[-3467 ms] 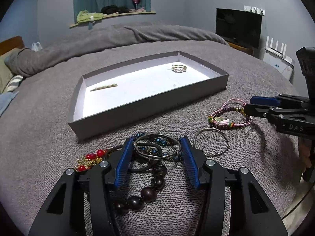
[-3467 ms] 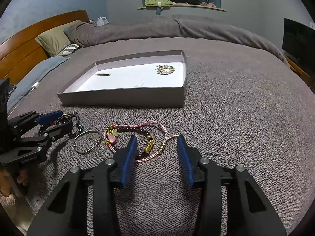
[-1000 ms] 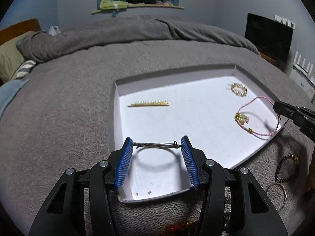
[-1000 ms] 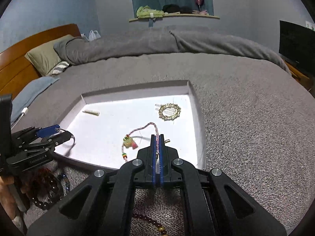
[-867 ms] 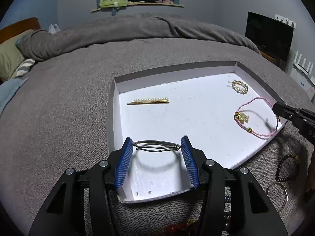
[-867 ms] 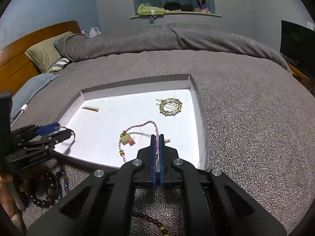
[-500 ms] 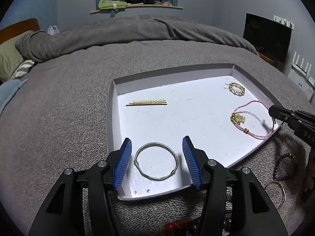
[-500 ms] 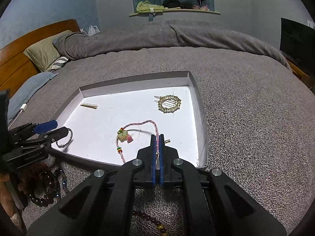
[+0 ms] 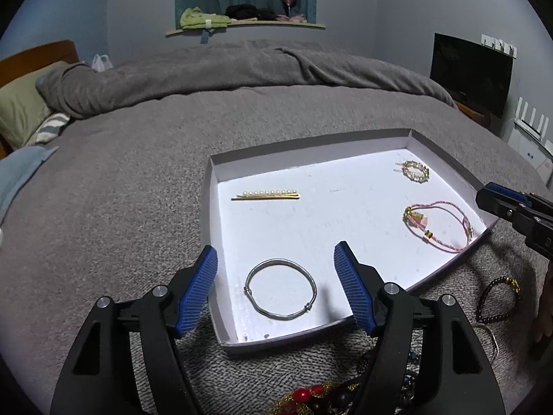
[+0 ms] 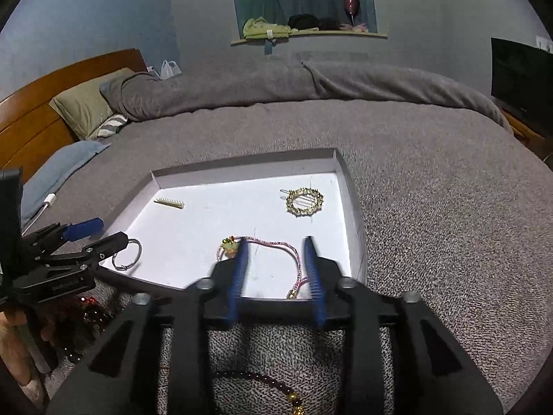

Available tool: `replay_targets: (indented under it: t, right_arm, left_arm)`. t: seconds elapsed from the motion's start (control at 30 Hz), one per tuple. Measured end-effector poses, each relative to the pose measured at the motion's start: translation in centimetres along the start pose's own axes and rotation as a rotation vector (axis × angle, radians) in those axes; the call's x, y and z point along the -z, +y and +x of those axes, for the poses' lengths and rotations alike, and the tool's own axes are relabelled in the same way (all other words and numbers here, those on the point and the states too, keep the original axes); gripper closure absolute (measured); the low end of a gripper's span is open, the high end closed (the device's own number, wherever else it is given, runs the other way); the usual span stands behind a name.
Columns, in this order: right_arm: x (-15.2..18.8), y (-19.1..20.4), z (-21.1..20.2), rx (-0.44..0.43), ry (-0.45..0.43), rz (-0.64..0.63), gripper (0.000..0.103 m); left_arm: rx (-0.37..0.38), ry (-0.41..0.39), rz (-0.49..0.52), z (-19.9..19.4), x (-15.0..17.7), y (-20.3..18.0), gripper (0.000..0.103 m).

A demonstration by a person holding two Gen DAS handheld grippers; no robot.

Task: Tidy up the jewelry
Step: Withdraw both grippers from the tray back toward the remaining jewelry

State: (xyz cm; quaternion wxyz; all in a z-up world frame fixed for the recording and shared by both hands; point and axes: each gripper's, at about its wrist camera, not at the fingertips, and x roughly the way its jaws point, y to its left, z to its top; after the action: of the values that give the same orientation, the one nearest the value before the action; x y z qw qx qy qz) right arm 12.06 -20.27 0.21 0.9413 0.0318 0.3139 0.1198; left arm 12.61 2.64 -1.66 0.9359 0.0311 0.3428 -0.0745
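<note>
Both grippers' jaws gape: silver bangle (image 9: pixel 280 288) between left's, pink bracelet (image 10: pixel 276 252) between right's.

Your left gripper (image 9: pixel 275 288) is matte black plastic with two blue ribbed pads (image 9: pixel 197 290) and round silver screws at the finger joints. Your right gripper (image 10: pixel 276 276) matches it: black frame, blue ribbed pads (image 10: pixel 312 276), silver screws. Bare skin shows at your left hand (image 10: pixel 17 356).

Right hand-held gripper (image 10: pixel 275 269) now open, pink cord bracelet (image 9: pixel 440 224) released onto tray (image 9: pixel 311 148) floor. Left hand-held gripper (image 9: pixel 276 288) spread wider, silver bangle (image 9: pixel 280 293) lying flat.
</note>
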Motion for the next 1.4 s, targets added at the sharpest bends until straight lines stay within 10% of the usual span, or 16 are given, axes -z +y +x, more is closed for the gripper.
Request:
replay_targets:
  t: [0.5,1.4]
  right_arm:
    - [-0.3,0.1,-1.3,0.008,-0.055,0.006,0.008]
    - [2.1,-1.5,-6.1,0.023,-0.124,0.079,0.006]
  left_arm:
    - [-0.016,-0.046,-0.005,-1.9,-0.2,-0.5,0.02]
    - [-0.05,-0.096,-0.019,-8.1,2.2,-1.2,0.01]
